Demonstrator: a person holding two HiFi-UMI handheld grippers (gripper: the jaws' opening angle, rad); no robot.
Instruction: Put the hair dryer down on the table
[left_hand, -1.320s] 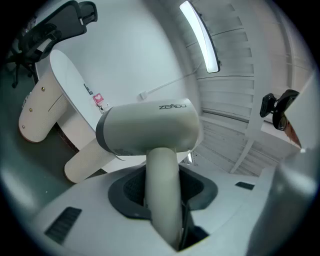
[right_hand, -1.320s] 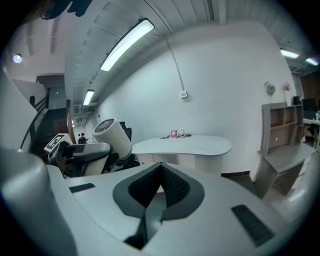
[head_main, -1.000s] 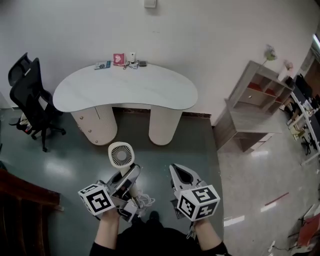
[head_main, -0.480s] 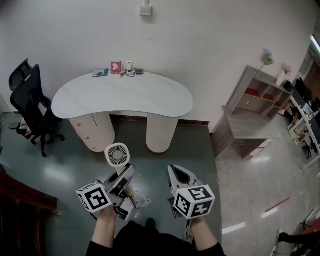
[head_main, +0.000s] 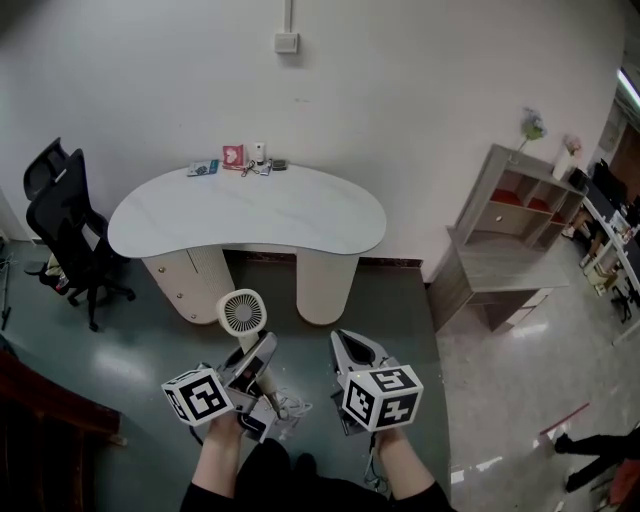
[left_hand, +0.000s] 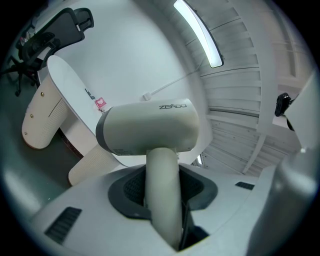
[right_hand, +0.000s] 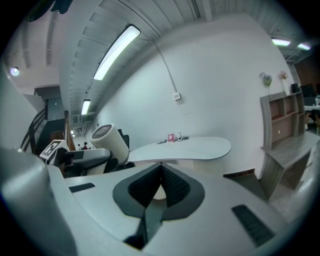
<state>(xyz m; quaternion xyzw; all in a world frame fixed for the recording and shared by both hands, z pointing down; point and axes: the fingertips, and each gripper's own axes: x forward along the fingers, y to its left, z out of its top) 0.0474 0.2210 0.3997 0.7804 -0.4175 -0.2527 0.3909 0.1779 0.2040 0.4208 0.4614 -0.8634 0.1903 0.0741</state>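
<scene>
The left tool (head_main: 257, 352) is grasping the hair dryer (left_hand: 150, 127) by its handle, the jaws standing well apart with the pads pressing on either side of it. The dryer's round head is sticking out past the jaw tips, its grille facing up toward the head camera. The dryer is hanging over the floor (head_main: 150, 350), well short of the white table (head_main: 250, 212), which is carrying only a few small items (head_main: 240, 160) at its far edge. The right tool (head_main: 349, 352) is hovering just beside the left one, clenched with its jaws meeting and gripping nothing.
</scene>
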